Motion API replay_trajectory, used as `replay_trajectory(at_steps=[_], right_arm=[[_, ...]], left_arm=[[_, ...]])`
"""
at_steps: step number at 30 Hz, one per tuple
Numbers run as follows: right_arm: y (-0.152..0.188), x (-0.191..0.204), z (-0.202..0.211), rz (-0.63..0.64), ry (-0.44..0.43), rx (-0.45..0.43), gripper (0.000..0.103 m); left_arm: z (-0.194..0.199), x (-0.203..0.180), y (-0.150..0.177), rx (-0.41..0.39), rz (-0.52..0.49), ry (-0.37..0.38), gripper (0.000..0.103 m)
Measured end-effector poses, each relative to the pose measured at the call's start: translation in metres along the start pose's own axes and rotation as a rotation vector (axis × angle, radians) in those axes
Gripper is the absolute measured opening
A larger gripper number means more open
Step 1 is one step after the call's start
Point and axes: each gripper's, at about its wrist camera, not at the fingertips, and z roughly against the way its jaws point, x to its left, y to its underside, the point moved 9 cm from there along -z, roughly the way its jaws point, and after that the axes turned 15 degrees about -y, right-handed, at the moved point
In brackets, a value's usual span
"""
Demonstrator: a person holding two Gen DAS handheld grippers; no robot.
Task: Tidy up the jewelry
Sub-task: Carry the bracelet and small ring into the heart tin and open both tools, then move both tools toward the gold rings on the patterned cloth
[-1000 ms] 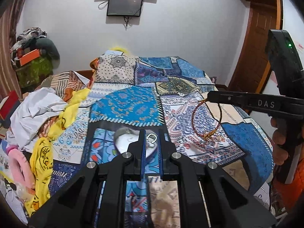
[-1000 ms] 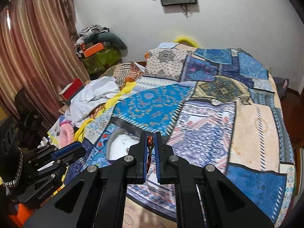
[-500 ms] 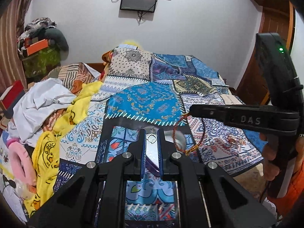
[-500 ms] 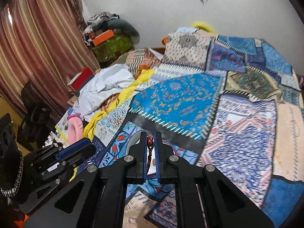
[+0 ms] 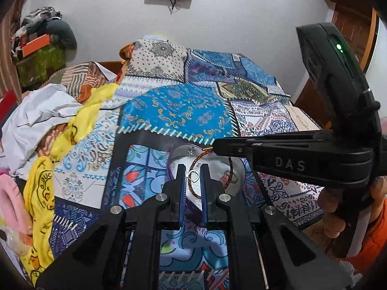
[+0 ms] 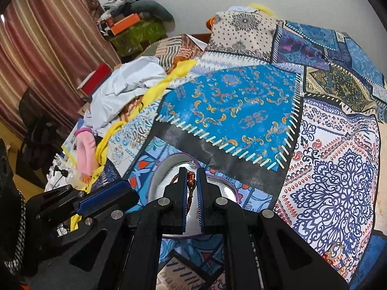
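Both hand-held grippers lowered over bowl (image 5: 238, 181) | right (image 6: 191, 181) clamps bracelet (image 5: 200, 163) | left (image 5: 193, 176) clamps ring (image 5: 193, 175)

Two wrist fisheyes, both tipped down at one bed.

The left wrist camera looks along its own fingers (image 5: 183, 181) close over a dish (image 5: 232, 188) on the quilt (image 5: 183, 111), facing the far wall; the right gripper (image 5: 215, 147) crosses in from that view's right. The right wrist camera looks steeper and as close onto the same dish (image 6: 167, 166) and quilt (image 6: 232, 111), with the left gripper (image 6: 130, 191) at its lower left.
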Motion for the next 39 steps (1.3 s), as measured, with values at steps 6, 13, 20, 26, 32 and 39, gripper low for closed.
replay_trajectory(at_steps=[6,13,20,26,32,39], right_arm=[[0.006,-0.008,-0.005,-0.041,-0.003,0.037,0.007],[0.009,-0.010,0.000,-0.065,-0.018,0.054,0.010],[0.004,-0.006,0.020,-0.030,0.006,0.008,0.029],[0.002,-0.002,0.044,0.000,0.035,-0.041,0.029],[0.005,0.000,0.072,0.029,0.083,-0.094,0.029],[0.017,-0.005,0.109,0.052,0.147,-0.153,0.029]], left_arm=[[-0.011,-0.008,0.005,0.030,-0.015,0.016,0.010],[-0.014,-0.019,0.006,0.050,-0.038,0.030,0.009],[-0.008,-0.018,0.003,0.051,-0.040,0.012,0.010],[0.015,-0.006,-0.011,0.007,-0.014,-0.023,0.011],[0.044,-0.005,-0.025,-0.058,-0.005,-0.047,0.031],[0.070,-0.022,-0.031,-0.102,-0.031,-0.046,0.045]])
